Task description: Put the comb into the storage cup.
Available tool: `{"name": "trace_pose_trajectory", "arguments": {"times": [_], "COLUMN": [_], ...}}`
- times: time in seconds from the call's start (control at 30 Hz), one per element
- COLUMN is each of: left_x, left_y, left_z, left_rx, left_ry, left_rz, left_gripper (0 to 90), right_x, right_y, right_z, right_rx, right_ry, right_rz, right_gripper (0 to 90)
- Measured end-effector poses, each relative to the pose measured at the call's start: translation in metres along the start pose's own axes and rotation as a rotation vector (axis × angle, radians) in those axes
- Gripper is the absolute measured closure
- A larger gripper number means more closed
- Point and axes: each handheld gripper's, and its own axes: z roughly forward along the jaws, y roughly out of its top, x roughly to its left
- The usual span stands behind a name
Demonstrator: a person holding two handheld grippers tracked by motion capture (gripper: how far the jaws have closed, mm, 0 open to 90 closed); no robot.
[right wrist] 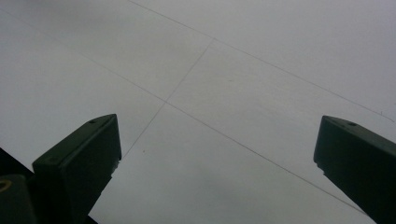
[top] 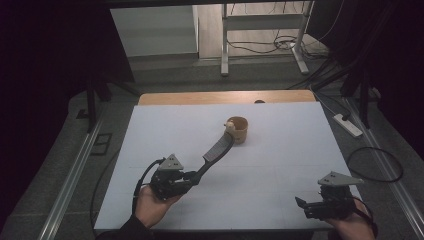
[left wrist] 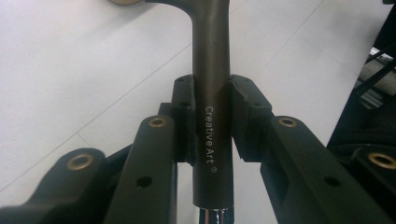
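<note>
Thing in hand: we see a dark spatula (top: 216, 150), long and slim; its handle is matt brown-black, round in section, and it bends near the far end into a flat slotted blade; a bright metal stub shows at the near end of the handle in the left gripper view
Where it is: we find the handle clamped at the left tool, the blade raised over the worktop (top: 280, 150) and reaching to the rim of the wooden cup (top: 238, 128); a small pale piece sits at the blade's tip against the cup, and we cannot tell what it is
Writing: we read "Creative Art" with a small registered mark, in pale letters running along the handle (left wrist: 211, 140)
Left tool (left wrist: 211, 122): clenched on the spatula handle, pads pressed to both sides of it
Right tool (right wrist: 217, 154): released, jaws wide apart with bare worktop between them; it rests near the worktop's near right corner, well apart from the spatula
Cup: light wood, round, upright, near the middle of the white worktop
</note>
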Motion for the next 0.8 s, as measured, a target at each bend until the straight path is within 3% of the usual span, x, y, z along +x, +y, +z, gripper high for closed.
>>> {"name": "trace_pose_trajectory", "arguments": {"times": [0.3,0.8], "left_x": [-0.003,-0.004], "left_y": [-0.004,-0.004], "left_z": [-0.002,0.002], "left_rx": [-0.003,-0.008], "left_ry": [-0.017,-0.001], "left_rz": [0.003,0.021], "left_gripper": [72.0,71.9], "right_x": [0.001,0.005], "right_y": [0.000,0.010], "right_z": [-0.002,-0.002], "right_rx": [-0.016,-0.077], "right_ry": [0.013,0.068], "right_rz": [-0.013,-0.072], "right_gripper": [0.0,0.0]}}
